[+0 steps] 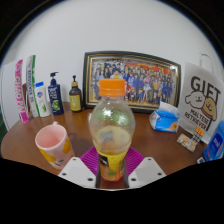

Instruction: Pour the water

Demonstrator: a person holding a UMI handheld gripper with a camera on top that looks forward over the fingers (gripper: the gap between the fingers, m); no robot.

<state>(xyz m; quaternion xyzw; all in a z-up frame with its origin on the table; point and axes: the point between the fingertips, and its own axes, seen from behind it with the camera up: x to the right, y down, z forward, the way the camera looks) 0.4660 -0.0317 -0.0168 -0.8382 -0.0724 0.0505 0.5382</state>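
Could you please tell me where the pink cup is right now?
In the gripper view, the pink cup stands on the table, just left of the bottle that the tool grips.

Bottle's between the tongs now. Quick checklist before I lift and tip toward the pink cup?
1. Bottle centred between the tongs: ok.
2. Both pads pressing the bottle: cannot tell.
3. Orange cap removed for pouring: not ok, it's on.
4. Pink cup upright, mouth open: ok.
5. Room between cup and bottle: ok, they stand apart.
6. Liquid in bottle: ok, yellowish liquid shows in its lower part.
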